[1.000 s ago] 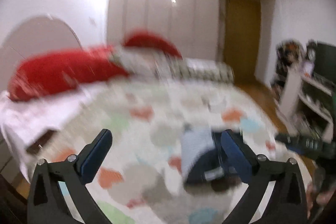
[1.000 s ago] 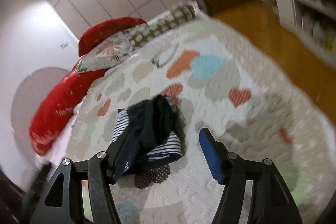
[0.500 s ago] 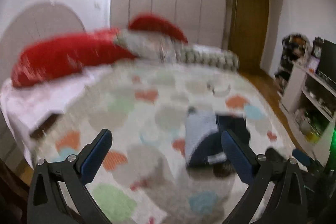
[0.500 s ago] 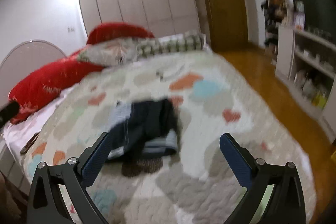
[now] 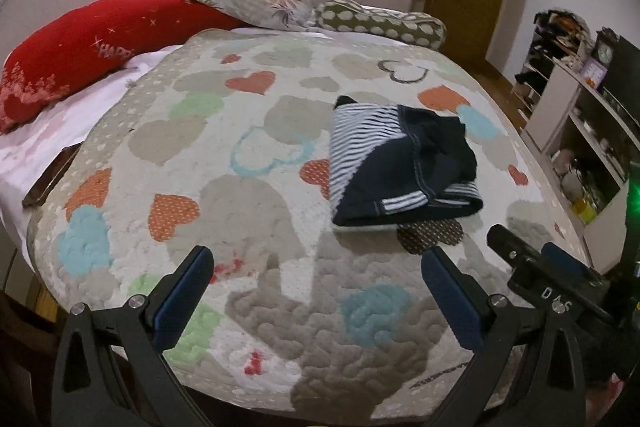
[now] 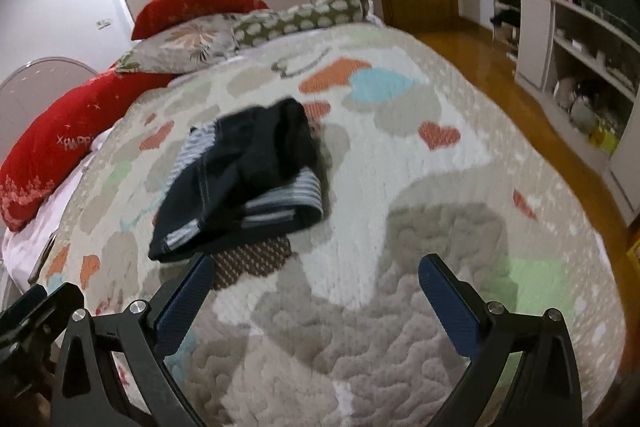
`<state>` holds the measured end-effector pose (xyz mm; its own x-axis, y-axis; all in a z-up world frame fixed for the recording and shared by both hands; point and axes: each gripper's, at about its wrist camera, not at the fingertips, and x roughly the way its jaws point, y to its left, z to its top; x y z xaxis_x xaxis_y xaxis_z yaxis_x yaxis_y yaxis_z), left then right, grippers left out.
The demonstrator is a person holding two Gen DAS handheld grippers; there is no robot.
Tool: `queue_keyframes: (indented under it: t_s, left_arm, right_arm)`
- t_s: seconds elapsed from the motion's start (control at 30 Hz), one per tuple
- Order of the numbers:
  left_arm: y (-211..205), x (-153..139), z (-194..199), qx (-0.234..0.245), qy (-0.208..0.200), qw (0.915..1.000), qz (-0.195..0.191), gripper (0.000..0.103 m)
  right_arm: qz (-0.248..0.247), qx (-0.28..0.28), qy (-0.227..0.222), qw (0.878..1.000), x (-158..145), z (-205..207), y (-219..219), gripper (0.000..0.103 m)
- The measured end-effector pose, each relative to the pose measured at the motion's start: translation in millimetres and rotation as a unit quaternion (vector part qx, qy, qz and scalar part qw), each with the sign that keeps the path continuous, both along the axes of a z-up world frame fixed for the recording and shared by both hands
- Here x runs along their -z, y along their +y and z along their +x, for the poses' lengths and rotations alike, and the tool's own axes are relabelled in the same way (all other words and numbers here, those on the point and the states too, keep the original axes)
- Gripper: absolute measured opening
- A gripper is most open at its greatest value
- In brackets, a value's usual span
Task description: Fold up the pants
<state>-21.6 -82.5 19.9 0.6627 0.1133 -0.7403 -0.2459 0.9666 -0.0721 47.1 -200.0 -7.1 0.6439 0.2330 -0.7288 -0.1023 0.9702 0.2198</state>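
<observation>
So the pants [image 5: 404, 167] are sitting in a compact bundle on the bed [image 5: 248, 211], dark navy with striped lining showing, lying right over a brown dotted heart patch [image 5: 432, 233] on the quilt. Taking that patch as the landmark: the bundle covers its far side, and the red pillows [image 5: 80, 47] are way beyond it at the head of the bed.

Neither tool has anything in it. The left gripper [image 5: 316, 287] has its fingers spread wide over bare quilt on the near side of the patch, off to its left. The right gripper [image 6: 314, 287] is also fully spread and empty, with its left finger [image 6: 188, 291] just at the near edge of the patch and close under the bundle's hem, though I can't tell if it's touching the cloth.

My read: the folding looks basically done, or it's the pause between folds. The bundle is a bit lumpy on top, so if there's a next move, I'd guess it means coming in low at the near hem, pinching both layers together, and either tidying or flipping over once more without dragging the stack apart.
</observation>
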Motion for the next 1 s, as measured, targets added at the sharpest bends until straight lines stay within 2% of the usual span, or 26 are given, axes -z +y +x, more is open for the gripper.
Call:
queue_keyframes:
  t_s: [0.33,0.53,0.7,1.0]
  left_arm:
    - [1,11,6,0.008,0.031,0.9993,-0.020,0.103]
    - [-3,14,7,0.007,0.041,0.9991,-0.006,0.103]
    - [-7,10,5,0.013,0.033,0.9994,0.007,0.103]
    - [-7,14,7,0.017,0.042,0.9990,0.000,0.103]
  right_arm:
    - [-0.021,-0.007,0.013,1.000,15,-16,0,0.103]
    - [-0.024,-0.012,0.010,1.000,14,-18,6,0.103]
    - [-0.024,-0.014,0.010,1.000,14,-19,10,0.103]
    - [-0.025,-0.015,0.010,1.000,14,-18,9,0.103]
